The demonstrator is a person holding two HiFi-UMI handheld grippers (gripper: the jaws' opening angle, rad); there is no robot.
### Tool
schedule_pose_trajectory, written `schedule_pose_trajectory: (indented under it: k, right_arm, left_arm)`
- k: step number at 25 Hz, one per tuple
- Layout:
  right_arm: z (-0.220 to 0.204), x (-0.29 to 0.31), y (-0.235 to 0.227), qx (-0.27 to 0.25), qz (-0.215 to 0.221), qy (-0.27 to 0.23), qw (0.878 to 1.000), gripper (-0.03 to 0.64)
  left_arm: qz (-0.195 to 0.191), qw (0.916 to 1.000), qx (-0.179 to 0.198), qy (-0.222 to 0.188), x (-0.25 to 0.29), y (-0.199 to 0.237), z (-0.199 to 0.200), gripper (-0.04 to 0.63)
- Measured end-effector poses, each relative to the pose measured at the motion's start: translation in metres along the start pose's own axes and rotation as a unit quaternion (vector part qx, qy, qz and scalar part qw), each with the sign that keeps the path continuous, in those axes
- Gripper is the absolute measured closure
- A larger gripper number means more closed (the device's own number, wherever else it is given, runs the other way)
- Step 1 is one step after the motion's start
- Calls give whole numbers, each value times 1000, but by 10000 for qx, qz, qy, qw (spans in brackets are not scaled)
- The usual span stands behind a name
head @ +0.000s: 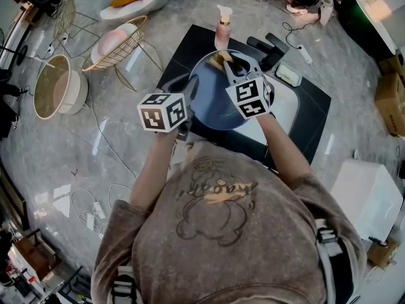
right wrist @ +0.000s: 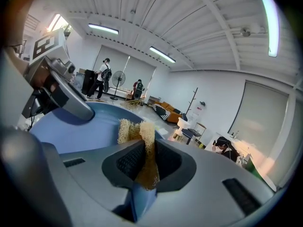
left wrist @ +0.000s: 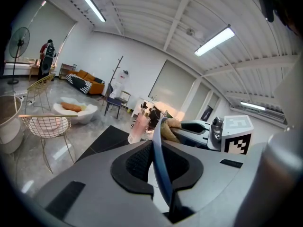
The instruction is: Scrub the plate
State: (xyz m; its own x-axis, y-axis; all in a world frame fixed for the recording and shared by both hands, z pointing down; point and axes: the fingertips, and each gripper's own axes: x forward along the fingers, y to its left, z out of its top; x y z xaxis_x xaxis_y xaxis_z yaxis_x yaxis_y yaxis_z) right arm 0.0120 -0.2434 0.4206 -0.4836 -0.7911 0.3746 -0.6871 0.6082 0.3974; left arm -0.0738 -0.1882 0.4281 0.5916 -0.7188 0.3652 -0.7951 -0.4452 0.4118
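**Over the basin: plate clamped by its rim, scrub pad at its face**

Above a white basin [head: 288, 116] set on a black mat [head: 174, 56], the left gripper [left wrist: 157, 167] is closed hard on the rim of the blue plate [head: 212, 103]. Its two pads press on either side of the thin edge, so the plate stands tilted up and rests on nothing. The right gripper [right wrist: 144, 160] is shut on a tan, fibrous scrub pad [right wrist: 135, 129]. The pad's free tuft sticks out past the jaws and sits at the plate's inner face, near the rim farthest from the person. A pump bottle [head: 222, 30] stands just beyond the plate.

Technique, as judged from this arrangement:

- **Leverage.** The plate is held at one point on its rim, so any push from the pad will tend to swing it about that grip. Pressure is best kept moderate and directed toward the clamped side rather than across it.
- **Contact.** Only the soft tuft should meet the glaze, with the hard jaw tips held clear of it.
- **Coverage.** Short, overlapping strokes from the far rim toward the centre should cover the face evenly.
- **Position.** Holding the plate over the basin lets drips fall inside it.
- **Main risk.** A wet rim could slip between the left pads.
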Motion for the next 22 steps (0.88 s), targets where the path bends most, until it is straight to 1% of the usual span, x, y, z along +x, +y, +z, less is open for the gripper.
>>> schedule_pose_trajectory:
  k: [6,12,18,22]
  right_arm:
    - [-16,0,-21,-206,-276,281,9990,561]
    - [-47,-1,-28,-433,-379,682,9960,566]
    - [-74,-2,-25,-384,-294,1003,9938,566]
    - [-87,-2,-18,-264,-135,1138,9931,565]
  left_arm:
    - [53,10000,66,-15,1,4,3,557]
    - [201,9995,236,-46,3,7,6,552]
    - [379,9991,185,-105,6,13,7,552]
    - [479,9985,78,-234,6,18,9,549]
